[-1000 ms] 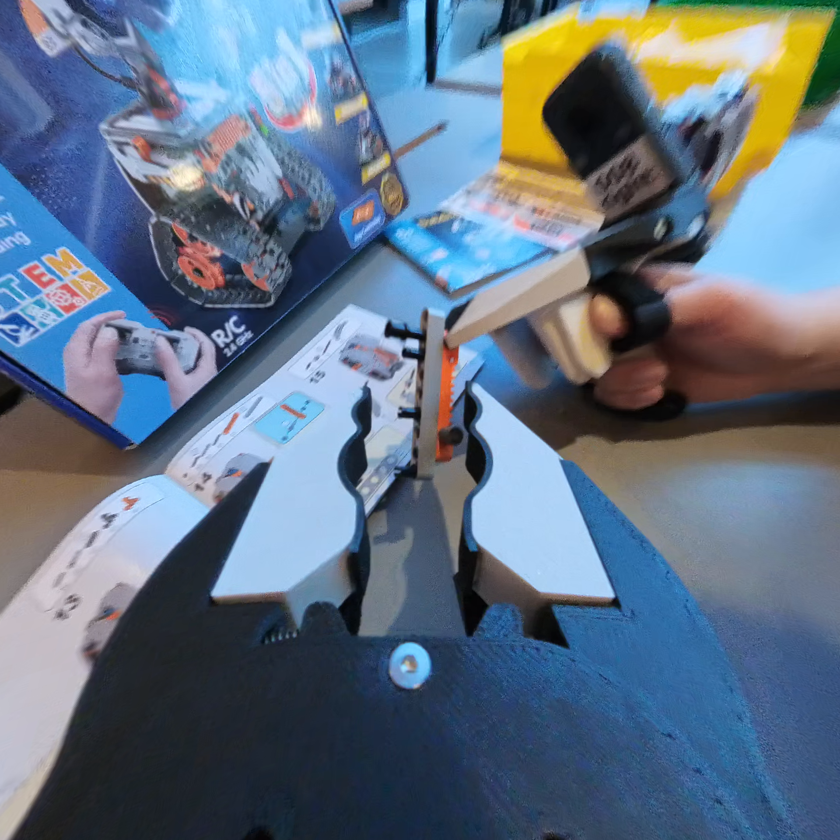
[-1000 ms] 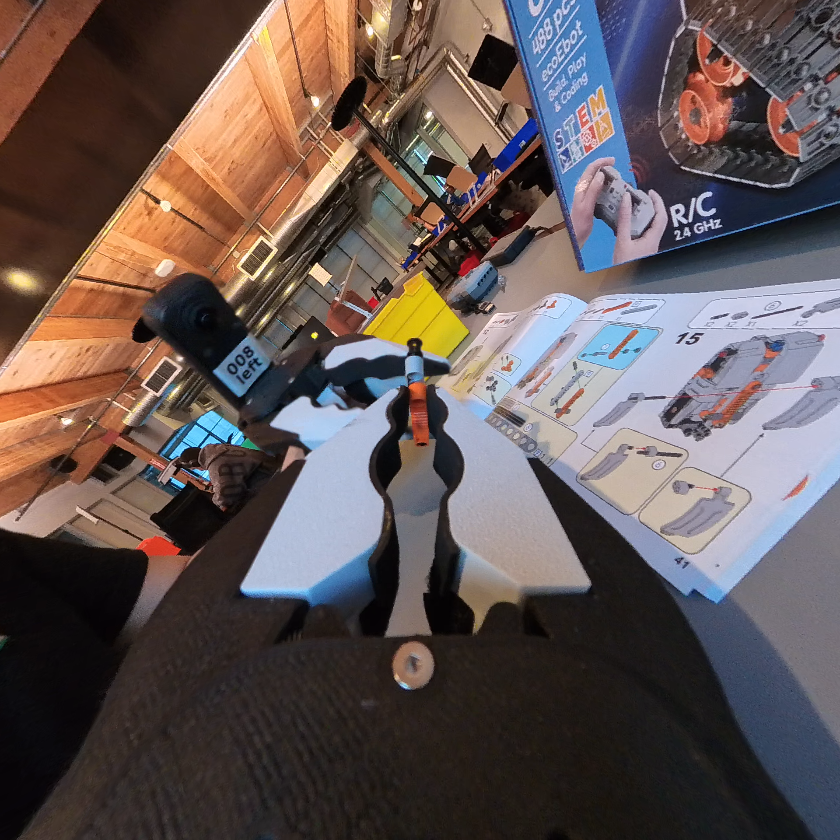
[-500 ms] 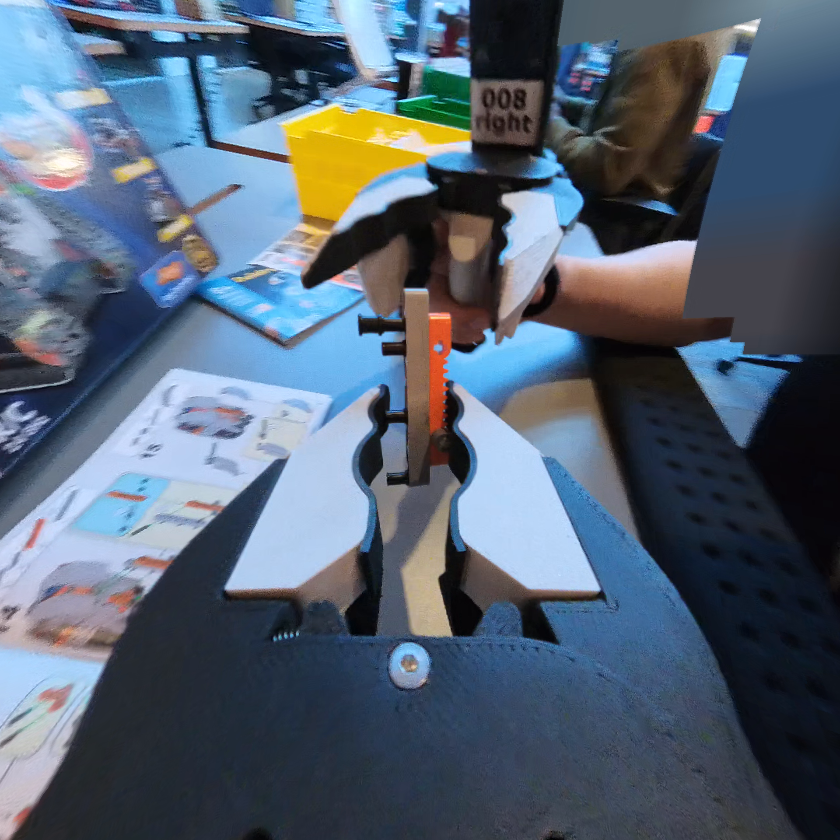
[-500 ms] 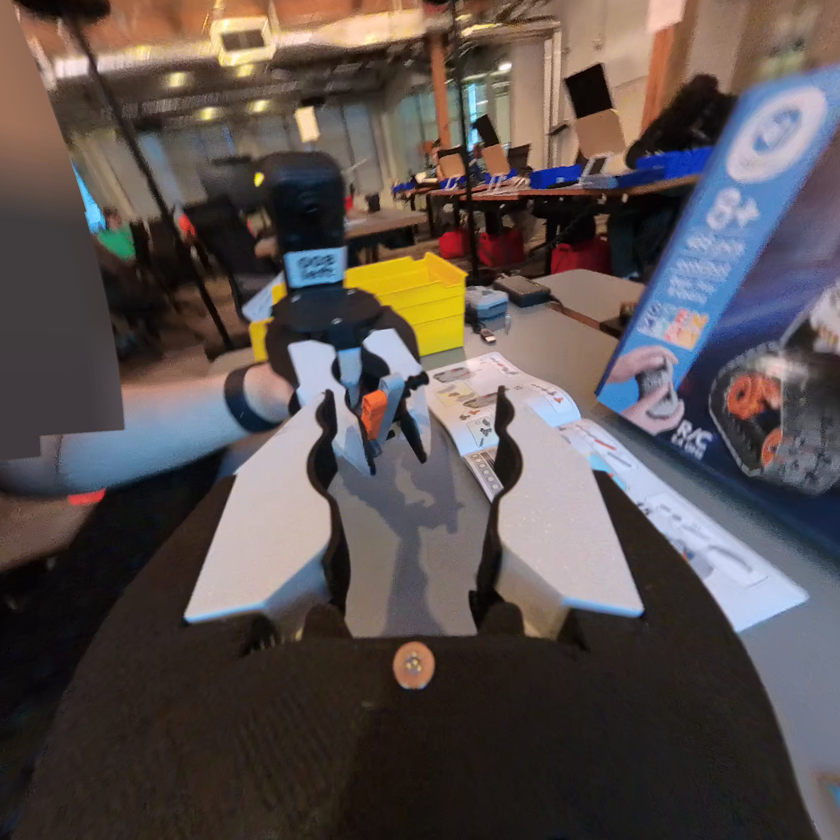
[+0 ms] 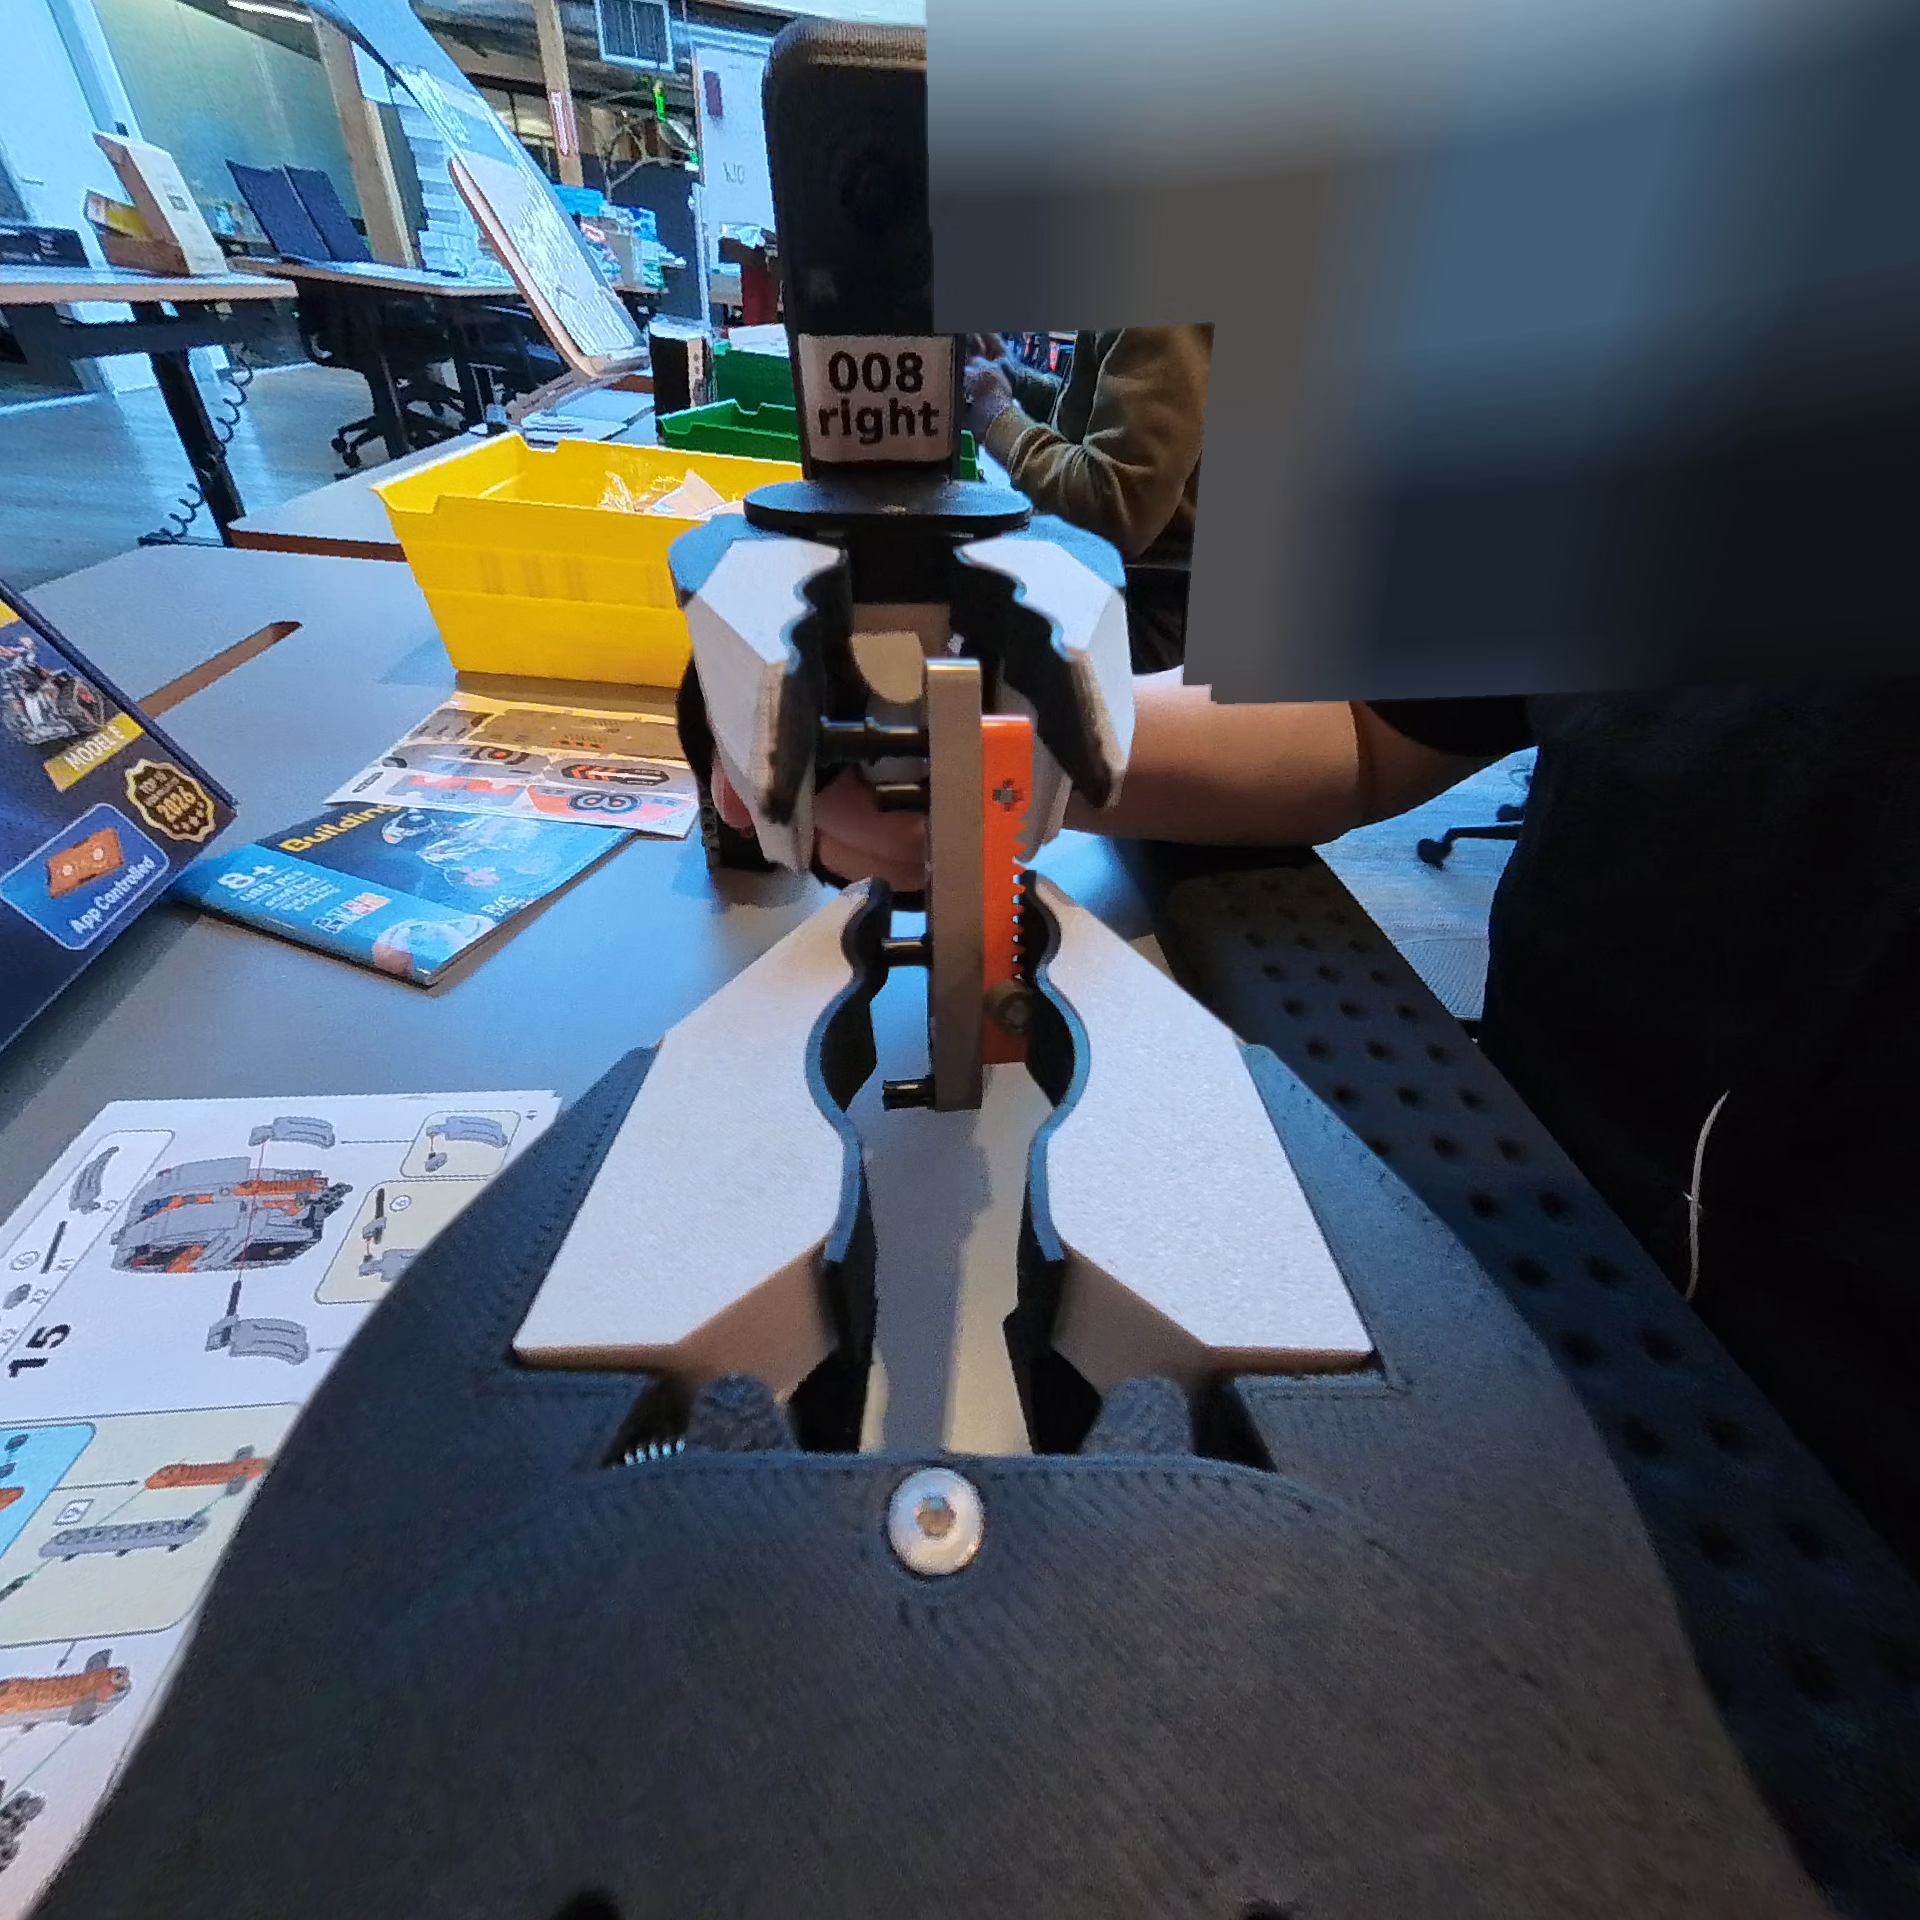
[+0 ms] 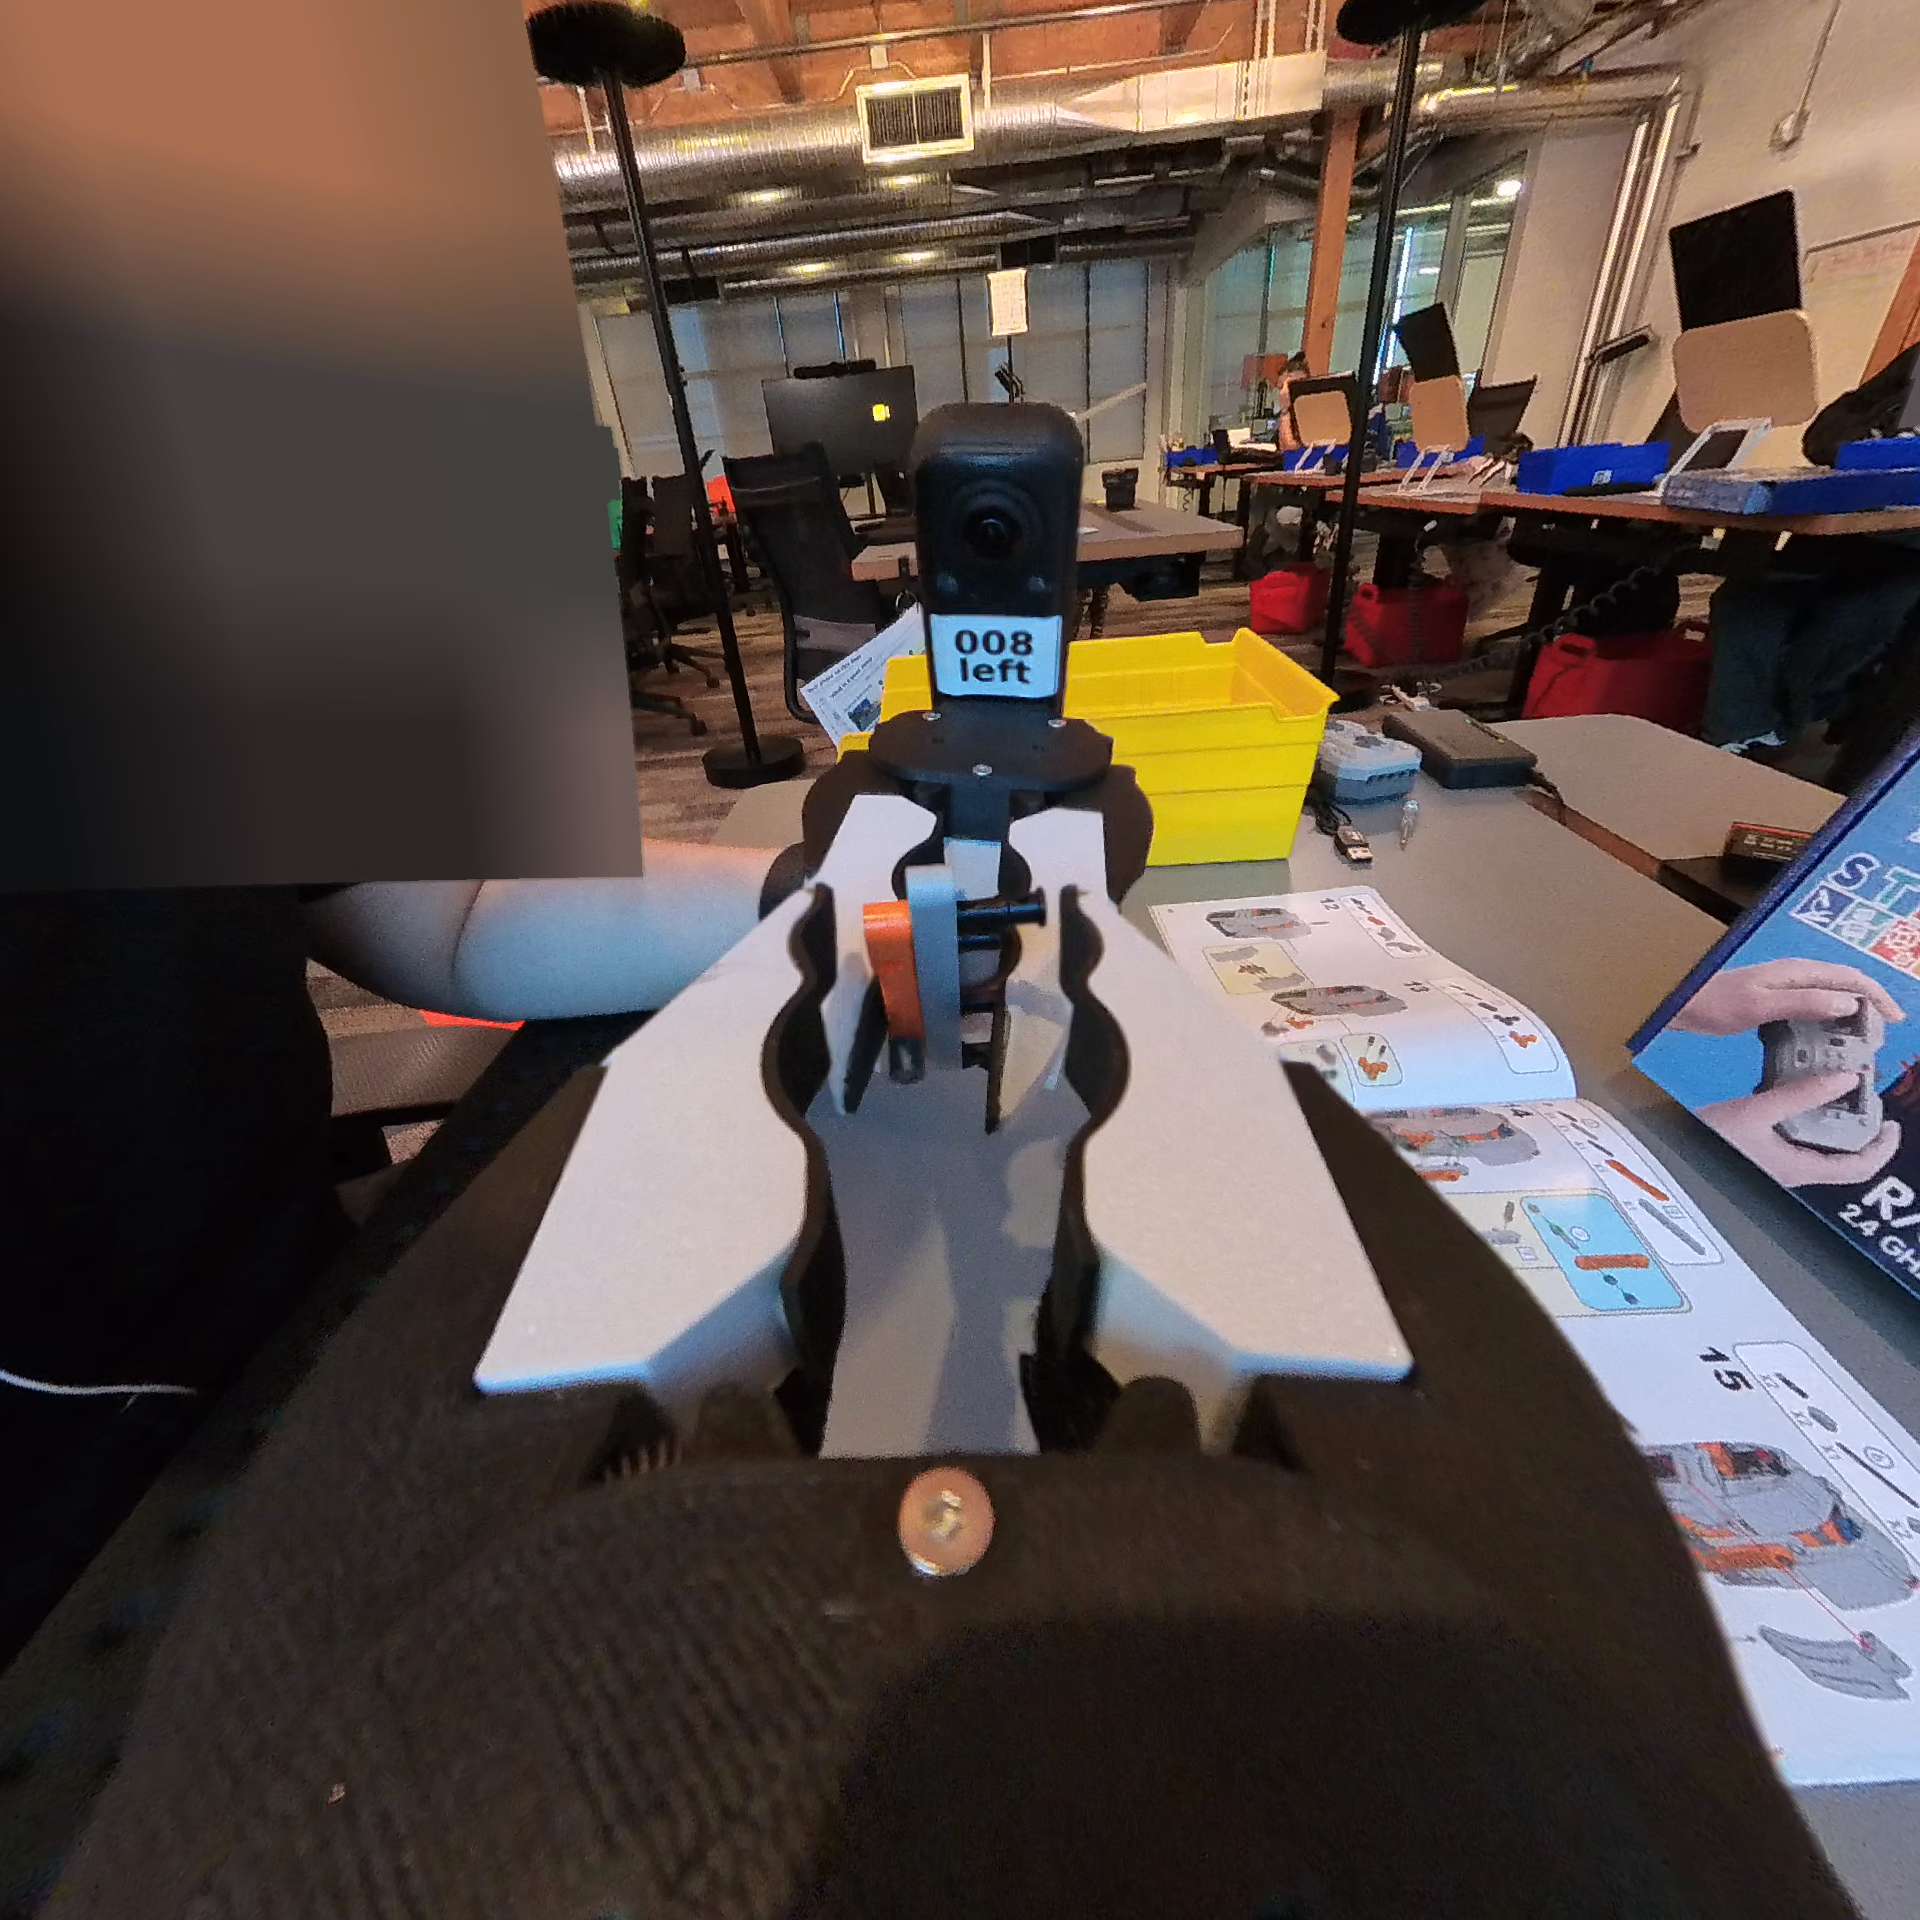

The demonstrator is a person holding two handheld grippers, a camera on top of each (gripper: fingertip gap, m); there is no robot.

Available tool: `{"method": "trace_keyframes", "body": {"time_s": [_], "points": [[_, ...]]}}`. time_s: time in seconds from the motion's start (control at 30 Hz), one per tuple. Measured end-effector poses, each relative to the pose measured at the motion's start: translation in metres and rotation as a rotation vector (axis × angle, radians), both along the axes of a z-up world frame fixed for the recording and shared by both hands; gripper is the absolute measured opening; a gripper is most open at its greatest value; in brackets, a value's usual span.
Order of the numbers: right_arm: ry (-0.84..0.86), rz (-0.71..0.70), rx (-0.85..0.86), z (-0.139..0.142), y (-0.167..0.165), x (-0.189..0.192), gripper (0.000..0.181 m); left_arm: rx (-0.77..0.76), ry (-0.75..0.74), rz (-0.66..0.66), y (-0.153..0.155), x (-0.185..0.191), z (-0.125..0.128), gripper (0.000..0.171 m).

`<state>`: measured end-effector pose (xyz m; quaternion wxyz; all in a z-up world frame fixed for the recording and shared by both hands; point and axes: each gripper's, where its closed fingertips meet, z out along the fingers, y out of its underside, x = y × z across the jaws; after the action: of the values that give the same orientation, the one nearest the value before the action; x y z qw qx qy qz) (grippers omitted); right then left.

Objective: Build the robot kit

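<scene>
Gripping grey-orange assembly (image 5: 961, 914), left tongs (image 5: 954, 914), right tongs (image 6: 940, 904) spread.

Grey table (image 5: 312, 997): open manual (image 6: 1621, 1278), booklet (image 5: 405, 894), yellow bin (image 5: 540, 561).

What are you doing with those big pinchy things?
A person holds a gripper in each hand over a grey table. The left gripper is clamped on a small grey and orange building piece. The right gripper, jaws open, faces it with its tips around the piece. An instruction booklet lies open alongside.
</scene>
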<state>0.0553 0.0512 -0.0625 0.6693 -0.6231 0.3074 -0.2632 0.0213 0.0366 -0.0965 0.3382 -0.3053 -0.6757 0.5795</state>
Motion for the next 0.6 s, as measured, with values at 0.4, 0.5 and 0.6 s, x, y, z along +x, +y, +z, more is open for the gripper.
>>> {"method": "trace_keyframes", "body": {"time_s": [0.4, 0.5, 0.6], "points": [[-0.025, 0.003, -0.001, 0.006, 0.000, -0.003, 0.038, -0.019, 0.029, -0.027, 0.004, -0.004, 0.007, 0.023], [-0.016, 0.015, 0.003, 0.007, 0.002, -0.004, 0.032, -0.022, 0.026, -0.026, 0.004, -0.003, 0.008, 0.023], [-0.037, 0.007, -0.012, 0.009, 0.003, -0.005, 0.033, -0.017, 0.040, -0.038, 0.006, -0.005, 0.010, 0.023]]}}
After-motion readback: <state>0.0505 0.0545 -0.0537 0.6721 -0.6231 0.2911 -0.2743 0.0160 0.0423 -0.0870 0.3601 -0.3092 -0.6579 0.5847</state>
